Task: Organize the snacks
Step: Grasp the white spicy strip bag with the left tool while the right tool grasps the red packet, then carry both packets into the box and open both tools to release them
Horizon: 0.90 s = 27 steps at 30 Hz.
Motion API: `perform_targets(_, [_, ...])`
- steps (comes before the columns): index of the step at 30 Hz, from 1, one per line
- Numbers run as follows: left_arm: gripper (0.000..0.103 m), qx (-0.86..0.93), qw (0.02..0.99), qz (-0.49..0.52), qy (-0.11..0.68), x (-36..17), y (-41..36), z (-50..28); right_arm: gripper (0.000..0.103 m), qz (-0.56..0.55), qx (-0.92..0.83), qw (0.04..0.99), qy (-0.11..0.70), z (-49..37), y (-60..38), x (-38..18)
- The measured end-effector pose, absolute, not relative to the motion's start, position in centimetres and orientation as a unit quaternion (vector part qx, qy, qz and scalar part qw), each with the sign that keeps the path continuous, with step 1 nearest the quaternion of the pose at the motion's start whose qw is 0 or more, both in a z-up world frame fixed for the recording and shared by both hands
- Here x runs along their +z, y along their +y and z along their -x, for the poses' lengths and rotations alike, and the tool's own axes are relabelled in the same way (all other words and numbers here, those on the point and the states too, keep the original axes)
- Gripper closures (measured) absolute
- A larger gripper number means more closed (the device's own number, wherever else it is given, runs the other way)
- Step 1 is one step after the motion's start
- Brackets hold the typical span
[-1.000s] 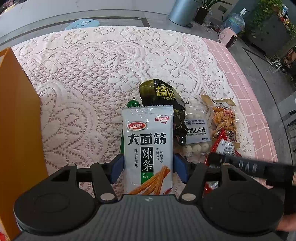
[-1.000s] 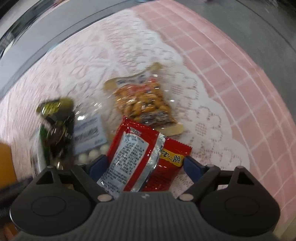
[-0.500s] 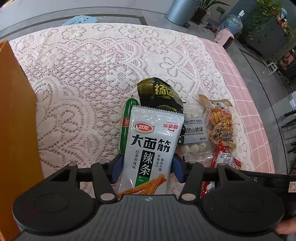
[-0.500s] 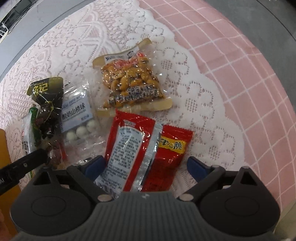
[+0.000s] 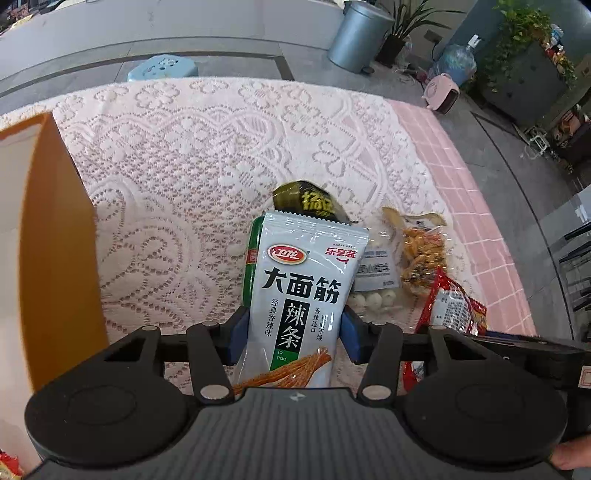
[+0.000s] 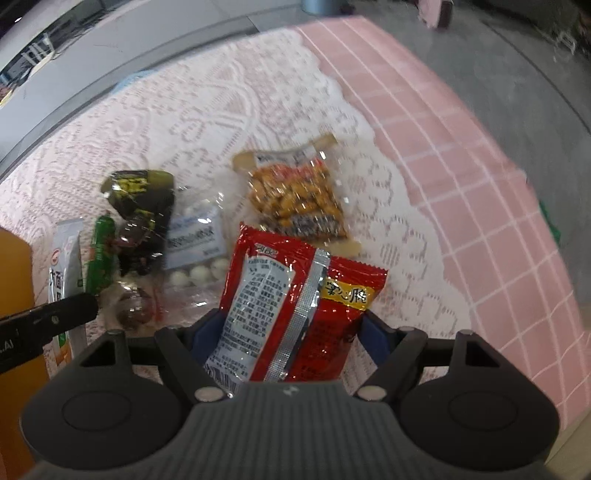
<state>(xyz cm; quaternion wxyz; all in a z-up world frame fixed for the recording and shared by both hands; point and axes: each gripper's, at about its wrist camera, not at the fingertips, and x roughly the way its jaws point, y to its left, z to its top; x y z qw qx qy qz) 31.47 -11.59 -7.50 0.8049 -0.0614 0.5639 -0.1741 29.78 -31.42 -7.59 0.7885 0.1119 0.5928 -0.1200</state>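
Left claw (image 5: 293,328): matte black plastic, ribbed housing, two round discs, silver pivot screws, blue pads. Right claw (image 6: 284,334) identical.

Grey tiled floor (image 5: 498,155) all around, daylight pretty bright. White lace cloth (image 5: 207,155) spread over a pink checked tablecloth (image 5: 480,221). Beyond the far edge: light blue plastic stool (image 5: 162,68), grey metal bin (image 5: 360,35), potted plant (image 5: 406,26) next to it. Further right a blue water jug (image 5: 456,62), small pink appliance (image 5: 443,92), big dark planter with greenery (image 5: 528,55). Pale wall (image 5: 166,18) along the back.
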Motion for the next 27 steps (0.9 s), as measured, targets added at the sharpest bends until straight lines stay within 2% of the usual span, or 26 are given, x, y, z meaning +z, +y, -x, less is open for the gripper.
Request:
perform_targets(13, [0.045, -0.198, 0.822, 0.082, 0.527, 0.8, -9.0, -28.4, 0.027, -0.041, -0.049, 0.838, 0.542, -27.6, -28.5, -0.4])
perform_targets(21, [0.045, -0.176, 0.848, 0.076, 0.494, 5.6, -3.7, -26.4, 0.027, -0.014, 0.028, 0.862, 0.506, -26.4, -23.4, 4.1])
perform_targets(27, [0.045, -0.133, 0.859, 0.061, 0.491, 6.4, 0.9, -25.7, 0.027, 0.015, 0.110, 0.871, 0.479, -25.8, -17.2, 6.6])
